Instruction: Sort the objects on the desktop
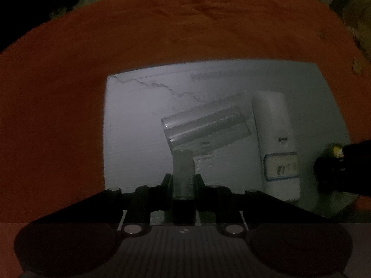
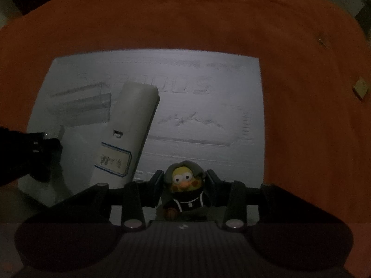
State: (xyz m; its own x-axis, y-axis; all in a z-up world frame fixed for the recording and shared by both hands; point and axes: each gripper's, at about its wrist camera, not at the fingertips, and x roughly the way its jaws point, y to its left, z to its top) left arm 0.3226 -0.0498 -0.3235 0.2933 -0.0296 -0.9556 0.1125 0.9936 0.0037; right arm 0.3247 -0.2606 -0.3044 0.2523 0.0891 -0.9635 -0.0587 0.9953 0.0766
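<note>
My left gripper is shut on a small grey cylinder, held over a white mat on the orange cloth. A clear plastic box and a white remote-like device with a blue-edged label lie on the mat ahead. My right gripper is shut on a yellow duck figure in a grey hood and black hoodie, over the same mat. The white device and clear box lie to its left. The left gripper shows at the left edge of the right wrist view.
An orange cloth covers the table around the mat. A small tan block lies on the cloth at the right. Dark room clutter stands beyond the table's far edge. The right gripper with the duck shows at the right edge of the left wrist view.
</note>
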